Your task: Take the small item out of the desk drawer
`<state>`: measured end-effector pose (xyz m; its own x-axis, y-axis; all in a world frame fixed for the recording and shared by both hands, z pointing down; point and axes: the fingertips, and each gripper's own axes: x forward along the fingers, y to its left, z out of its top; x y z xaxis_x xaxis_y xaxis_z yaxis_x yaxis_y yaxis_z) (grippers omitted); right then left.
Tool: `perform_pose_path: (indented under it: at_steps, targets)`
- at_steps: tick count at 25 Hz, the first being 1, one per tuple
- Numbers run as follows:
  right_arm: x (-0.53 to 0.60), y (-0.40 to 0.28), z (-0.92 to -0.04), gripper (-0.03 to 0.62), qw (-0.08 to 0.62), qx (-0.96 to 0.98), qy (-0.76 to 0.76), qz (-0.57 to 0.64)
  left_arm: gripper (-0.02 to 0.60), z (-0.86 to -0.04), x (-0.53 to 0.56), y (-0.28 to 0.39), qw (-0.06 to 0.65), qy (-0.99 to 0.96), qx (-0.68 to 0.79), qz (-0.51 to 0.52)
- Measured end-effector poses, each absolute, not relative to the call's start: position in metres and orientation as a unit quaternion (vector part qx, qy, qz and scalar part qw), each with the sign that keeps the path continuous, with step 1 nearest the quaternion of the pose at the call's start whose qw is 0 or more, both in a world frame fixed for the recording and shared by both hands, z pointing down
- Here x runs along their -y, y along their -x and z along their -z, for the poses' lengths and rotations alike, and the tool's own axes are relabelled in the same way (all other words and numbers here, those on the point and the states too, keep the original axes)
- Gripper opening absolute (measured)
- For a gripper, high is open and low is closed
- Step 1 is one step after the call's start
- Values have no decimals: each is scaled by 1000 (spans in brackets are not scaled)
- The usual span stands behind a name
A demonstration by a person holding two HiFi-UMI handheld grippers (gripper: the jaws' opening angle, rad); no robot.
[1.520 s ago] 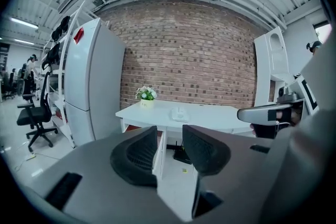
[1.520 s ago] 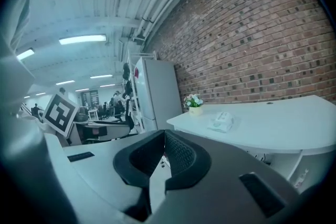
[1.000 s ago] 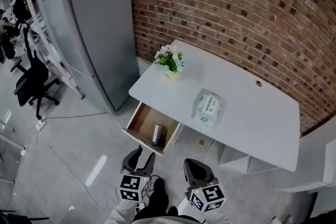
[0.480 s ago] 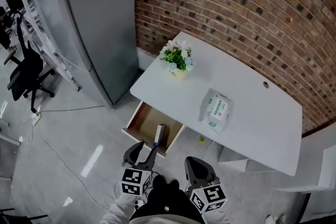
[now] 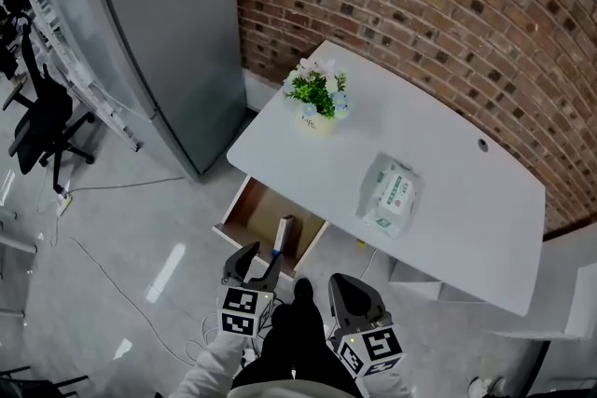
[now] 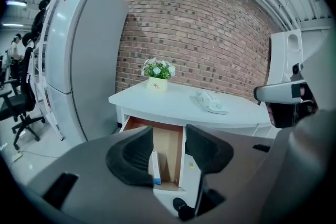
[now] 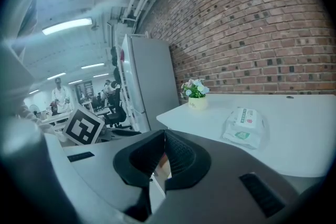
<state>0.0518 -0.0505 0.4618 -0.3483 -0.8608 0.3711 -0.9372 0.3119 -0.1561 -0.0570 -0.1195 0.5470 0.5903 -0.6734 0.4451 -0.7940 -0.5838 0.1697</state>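
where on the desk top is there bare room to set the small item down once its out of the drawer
Bare: the desk top corner above the drawer, the strip between flower pot and wipes pack, and the wide end beyond the pack. Tight: the narrow drawer, with the small item inside.

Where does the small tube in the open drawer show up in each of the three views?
Head view: the tube sits in the open drawer, lower centre.
Left gripper view: bottom centre, framed by the left gripper's parted jaws.
Right gripper view: cannot be made out.
Shared landmark: the flower pot on the desk, in all three.
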Motion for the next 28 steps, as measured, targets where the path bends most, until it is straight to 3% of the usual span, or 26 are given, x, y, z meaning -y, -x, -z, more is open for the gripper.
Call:
perform_pose_path:
  at_steps: [28]
  targets:
    - [134, -86, -523, 28, 146, 803, -545, -192, 201, -702, 196, 9, 260, -833, 394, -289]
